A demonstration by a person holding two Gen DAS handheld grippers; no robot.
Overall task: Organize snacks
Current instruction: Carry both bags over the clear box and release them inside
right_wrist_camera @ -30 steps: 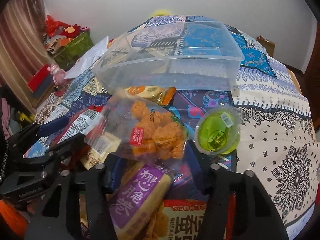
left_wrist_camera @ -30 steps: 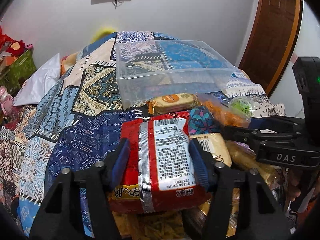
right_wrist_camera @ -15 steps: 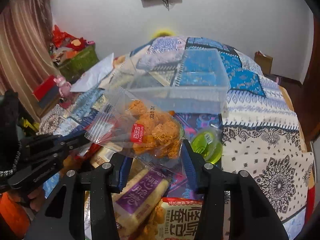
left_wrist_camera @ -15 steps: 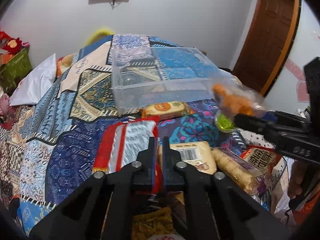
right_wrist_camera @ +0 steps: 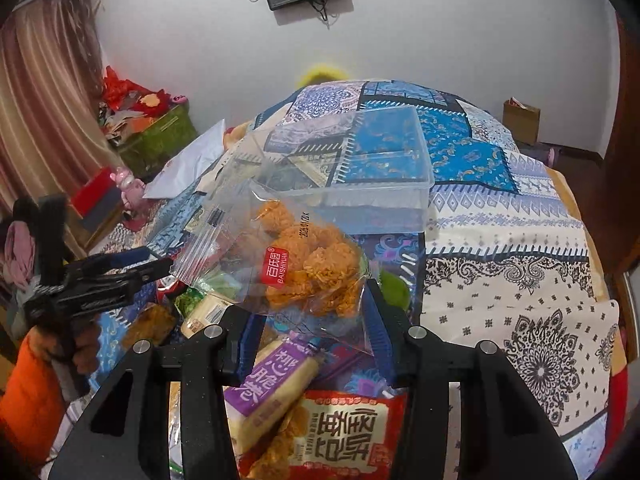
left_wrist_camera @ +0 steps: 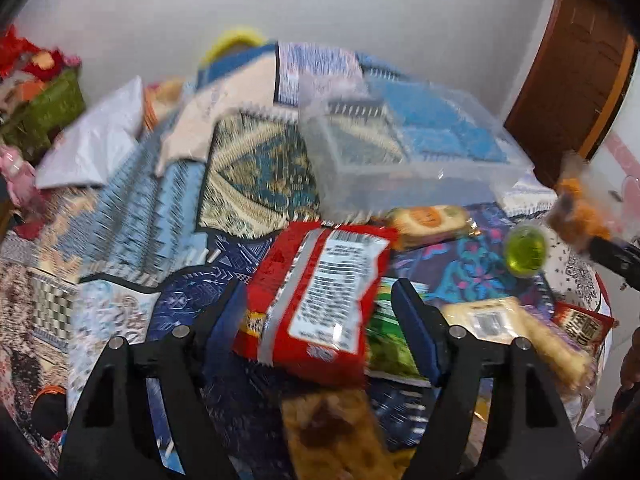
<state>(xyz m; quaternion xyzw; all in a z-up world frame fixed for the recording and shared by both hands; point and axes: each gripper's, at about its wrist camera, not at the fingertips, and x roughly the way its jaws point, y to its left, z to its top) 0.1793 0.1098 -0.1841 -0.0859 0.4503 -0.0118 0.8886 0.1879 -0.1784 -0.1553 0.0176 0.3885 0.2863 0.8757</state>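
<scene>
now the left gripper (left_wrist_camera: 318,322) is wide open again, and the red packet (left_wrist_camera: 316,300) lies loose between its fingers. right gripper (right_wrist_camera: 304,312) squeezes the clear snack bag (right_wrist_camera: 296,260), up near the clear box (right_wrist_camera: 360,168).

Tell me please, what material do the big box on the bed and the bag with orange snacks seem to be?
The box looks like clear, rigid plastic with a glossy finish: the quilt pattern shows through its walls, and its rim catches light. The bag in the right gripper seems thin, transparent plastic film: it wrinkles, and the orange pieces show through.
</scene>
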